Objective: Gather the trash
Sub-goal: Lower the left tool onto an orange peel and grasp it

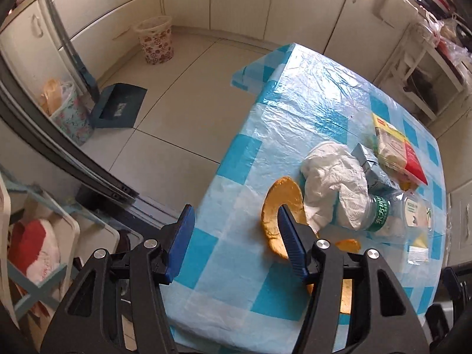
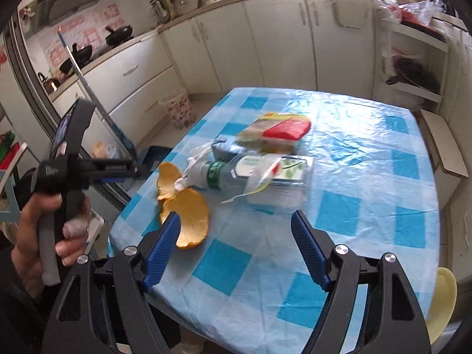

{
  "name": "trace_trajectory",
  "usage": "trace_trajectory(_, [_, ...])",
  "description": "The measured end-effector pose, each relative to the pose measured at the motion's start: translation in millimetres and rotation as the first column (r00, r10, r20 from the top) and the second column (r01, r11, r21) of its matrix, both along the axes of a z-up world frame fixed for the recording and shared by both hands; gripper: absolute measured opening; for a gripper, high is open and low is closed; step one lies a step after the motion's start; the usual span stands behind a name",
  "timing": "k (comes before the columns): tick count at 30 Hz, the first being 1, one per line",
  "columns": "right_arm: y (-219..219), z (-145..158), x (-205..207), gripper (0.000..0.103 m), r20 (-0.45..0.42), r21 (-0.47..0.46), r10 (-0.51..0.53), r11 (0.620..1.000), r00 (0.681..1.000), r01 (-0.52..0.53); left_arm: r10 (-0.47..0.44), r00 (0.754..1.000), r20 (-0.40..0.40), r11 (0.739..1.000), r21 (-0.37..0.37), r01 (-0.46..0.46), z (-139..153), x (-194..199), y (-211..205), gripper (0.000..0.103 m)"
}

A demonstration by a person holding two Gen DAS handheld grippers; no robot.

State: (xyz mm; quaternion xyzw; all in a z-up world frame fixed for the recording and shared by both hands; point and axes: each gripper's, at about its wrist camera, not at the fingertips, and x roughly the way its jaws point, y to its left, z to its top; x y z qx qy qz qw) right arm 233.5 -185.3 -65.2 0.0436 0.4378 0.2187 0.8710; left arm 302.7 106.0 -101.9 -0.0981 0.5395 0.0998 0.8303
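Orange peel (image 1: 278, 215), light, curled and limp, lies near the table's (image 1: 236, 265) left edge beside crumpled tissue (image 1: 330, 188), best pinched across its rim; left gripper (image 1: 236, 244) and right gripper (image 2: 236, 250) both gape empty.

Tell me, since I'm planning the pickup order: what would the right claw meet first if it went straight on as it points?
Probably bare tablecloth: nothing lies between the open right claw's fingers. The plastic bottle lies just beyond, though depth is unclear.
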Motion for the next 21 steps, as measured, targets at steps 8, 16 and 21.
trace_trajectory(8, [38, -27, 17, 0.074, -0.066, -0.025, 0.039, 0.999, 0.997, -0.041, -0.22, 0.975, -0.039, 0.973, 0.057, 0.222, -20, 43, -3, 0.056])
trace_trajectory(16, [48, -44, 27, 0.074, -0.151, 0.0, 0.051, 0.999, 0.987, -0.052, -0.302, 0.953, -0.02, 0.953, -0.009, 0.302, -37, 59, -1, 0.057])
trace_trajectory(21, [54, -47, 28, 0.074, -0.16, -0.013, 0.07, 0.997, 0.985, -0.073, -0.293, 0.956, 0.002, 0.955, 0.04, 0.293, -32, 57, -1, 0.057])
